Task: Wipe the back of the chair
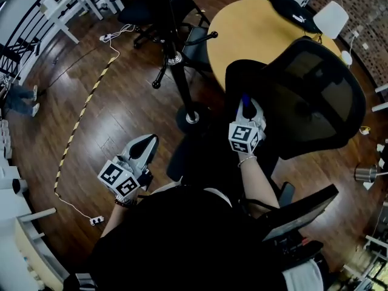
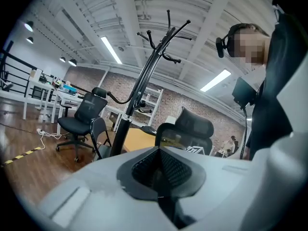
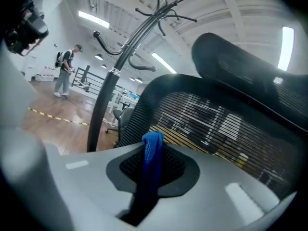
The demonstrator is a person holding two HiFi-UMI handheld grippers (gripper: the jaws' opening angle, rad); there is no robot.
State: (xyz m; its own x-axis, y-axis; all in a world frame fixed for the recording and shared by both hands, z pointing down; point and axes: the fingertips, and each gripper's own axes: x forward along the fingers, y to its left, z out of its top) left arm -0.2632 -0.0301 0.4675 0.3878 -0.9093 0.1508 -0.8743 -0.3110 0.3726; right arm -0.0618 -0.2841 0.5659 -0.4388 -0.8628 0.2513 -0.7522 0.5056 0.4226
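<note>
A black mesh office chair (image 1: 315, 96) stands at the right of the head view, its back (image 3: 216, 124) filling the right gripper view. My right gripper (image 1: 247, 109) is shut on a blue cloth (image 3: 152, 150), whose tip pokes up just before the mesh. The cloth (image 1: 246, 107) shows as a blue strip above the marker cube, close to the chair back's left side. My left gripper (image 1: 144, 148) hangs low at the left over the floor, its jaws closed together with nothing between them (image 2: 161, 174).
A black coat stand (image 1: 176, 59) rises just left of the chair. A round wooden table (image 1: 254, 29) lies behind it. A second black chair (image 2: 79, 117) stands farther off, and a yellow-black tape line (image 1: 85, 102) with a cable runs across the wood floor.
</note>
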